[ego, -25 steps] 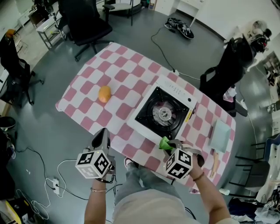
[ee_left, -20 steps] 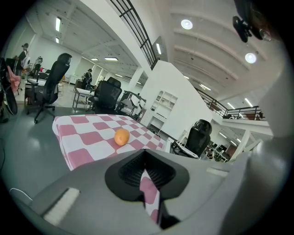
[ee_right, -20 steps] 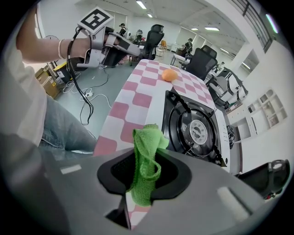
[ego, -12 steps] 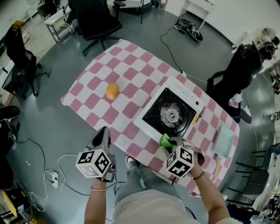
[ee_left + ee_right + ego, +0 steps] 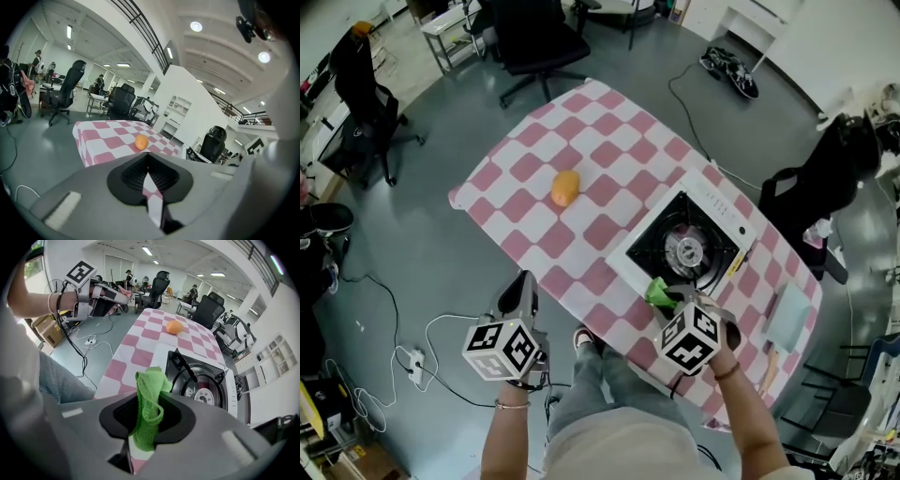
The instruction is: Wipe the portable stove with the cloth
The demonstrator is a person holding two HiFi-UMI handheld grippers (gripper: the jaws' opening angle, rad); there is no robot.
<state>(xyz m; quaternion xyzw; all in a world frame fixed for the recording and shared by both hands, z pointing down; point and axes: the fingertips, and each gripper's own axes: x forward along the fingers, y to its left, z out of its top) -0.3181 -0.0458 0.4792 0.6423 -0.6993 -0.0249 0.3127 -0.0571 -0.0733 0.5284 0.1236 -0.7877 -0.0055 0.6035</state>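
The stove (image 5: 686, 249), white with a black burner well, sits on the right part of the checked tabletop (image 5: 534, 178), turned cornerwise to the person. The green cloth (image 5: 657, 292) is at the stove's near edge. It is pinched in the right gripper (image 5: 148, 401), whose fingers (image 5: 123, 417) close on a bunched fold, so that a loop of the cloth stands up past the tips. From the head view I cannot tell whether the cloth touches the stove. In the right gripper view the burner lies just ahead and to the right of the cloth.

An orange (image 5: 565, 187) lies alone on the tabletop, well apart from the stove, toward the far left.

The left gripper (image 5: 148, 157) is held off the tabletop's near-left edge, over the grey floor (image 5: 441, 262). Its fingers are pressed together at the tips with nothing between them, and it points toward the orange.
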